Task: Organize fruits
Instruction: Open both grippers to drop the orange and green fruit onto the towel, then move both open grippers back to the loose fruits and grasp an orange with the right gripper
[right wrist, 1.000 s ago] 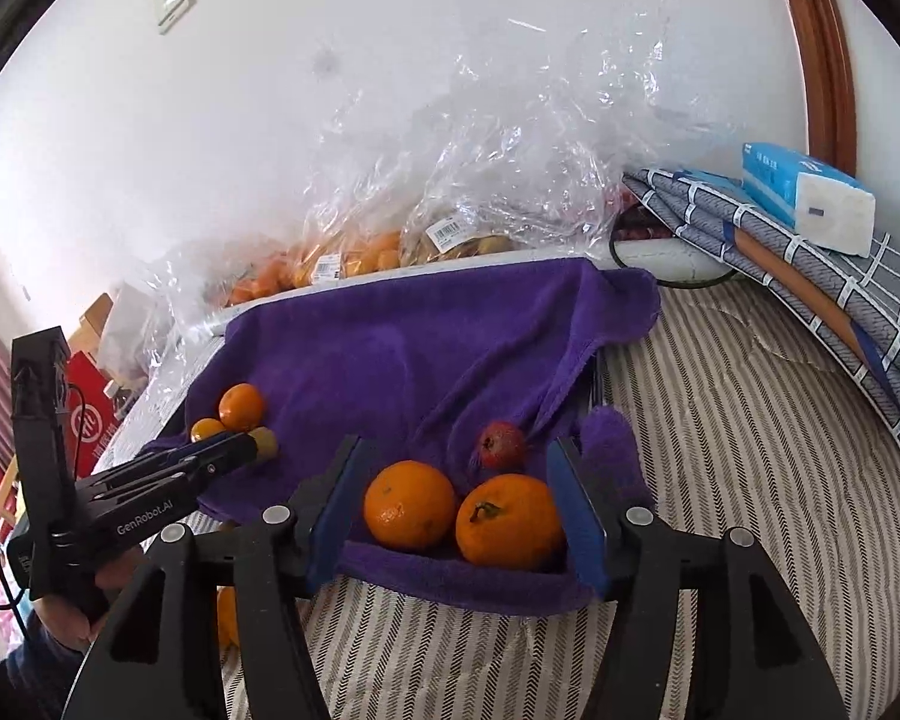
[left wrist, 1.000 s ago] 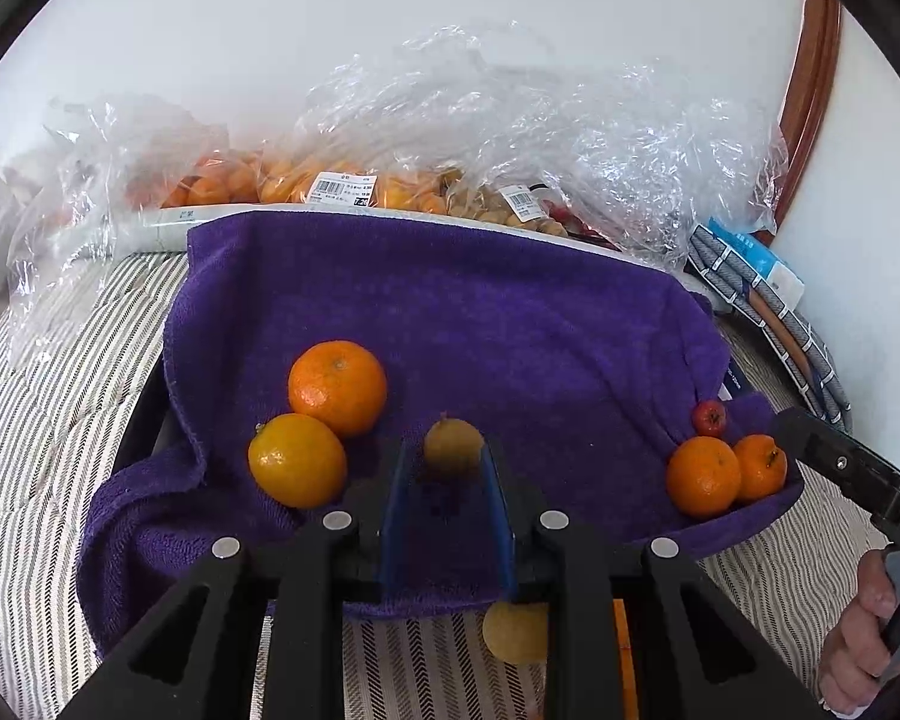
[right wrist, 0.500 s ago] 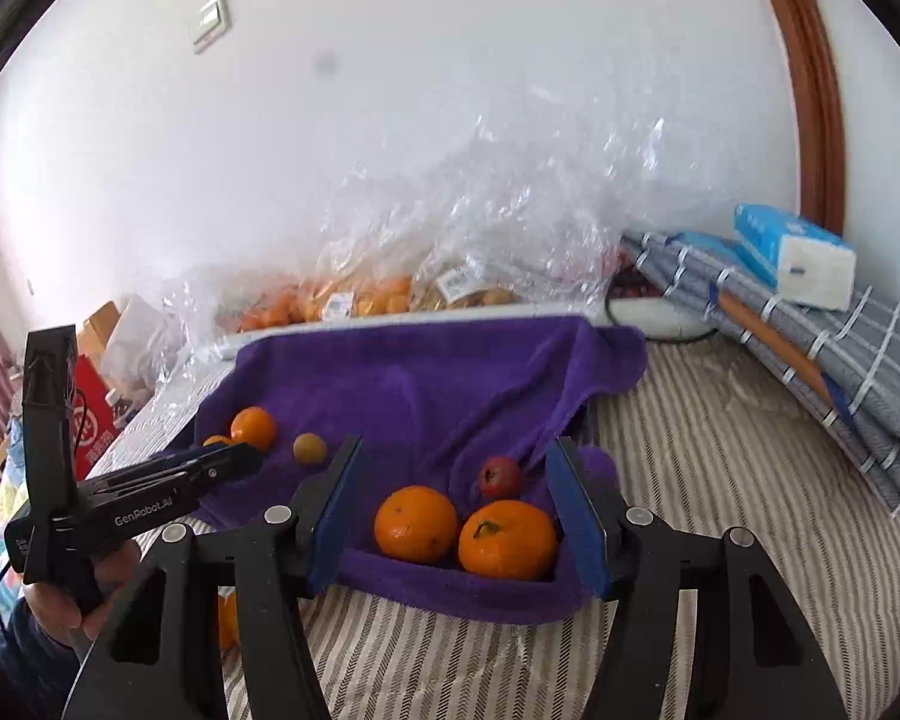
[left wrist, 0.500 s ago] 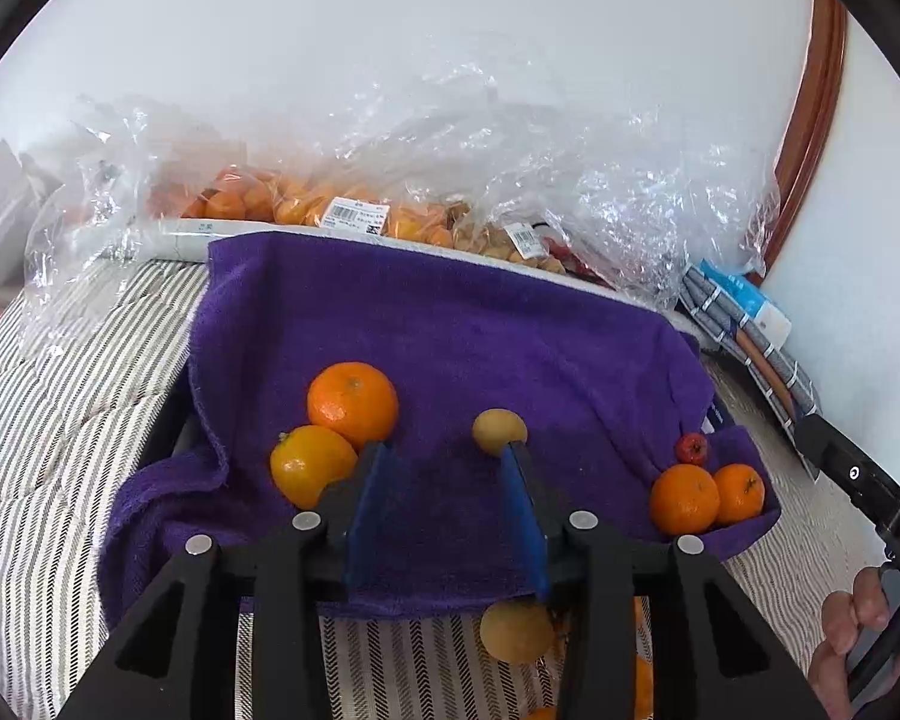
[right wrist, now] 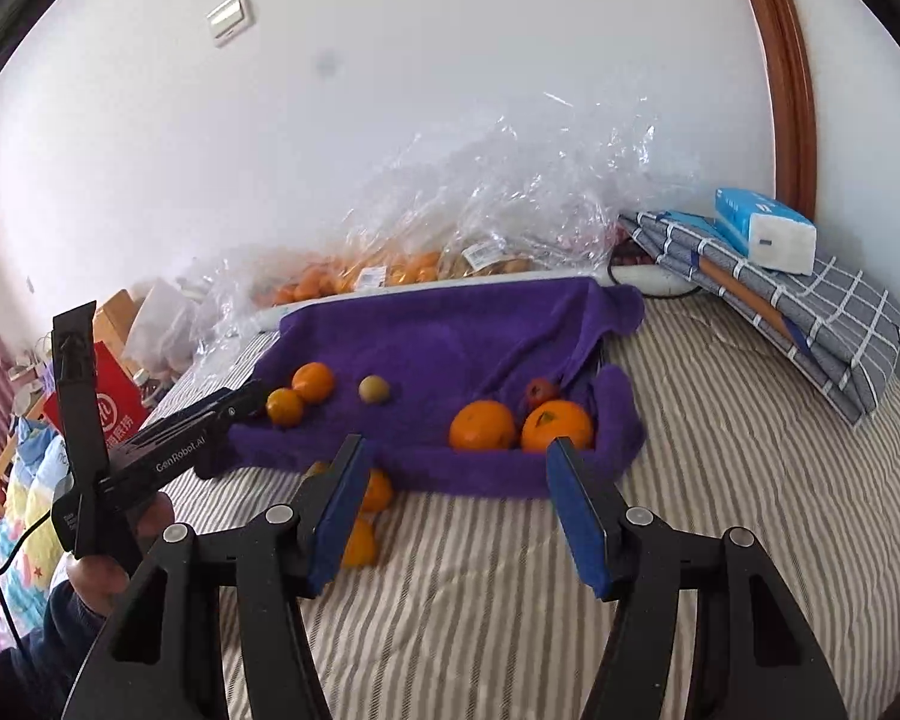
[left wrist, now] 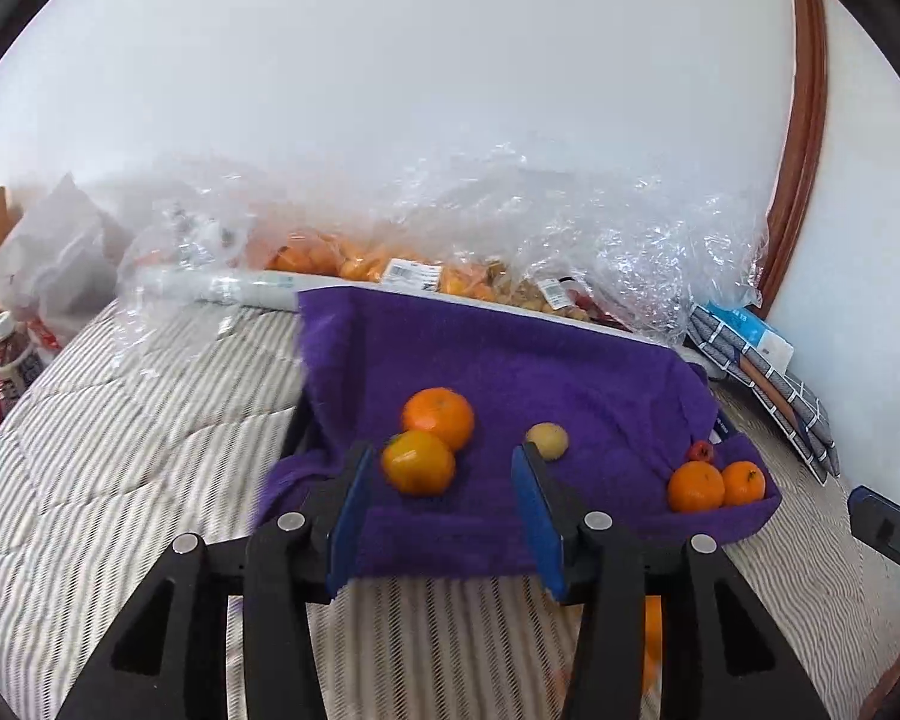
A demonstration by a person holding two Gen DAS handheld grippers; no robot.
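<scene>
Left gripper (left wrist: 438,504) above purple towel (left wrist: 510,360), jaws opening, nothing btwn them; small yellow fruit (left wrist: 546,440) lies just ahead. Right gripper (right wrist: 456,504) jaws apart, empty, near two oranges (right wrist: 519,426).

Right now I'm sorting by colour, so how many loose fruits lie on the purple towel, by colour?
Orange: 4
Yellow-brown: 1
Red: 1
Total on the purple towel: 6
</scene>
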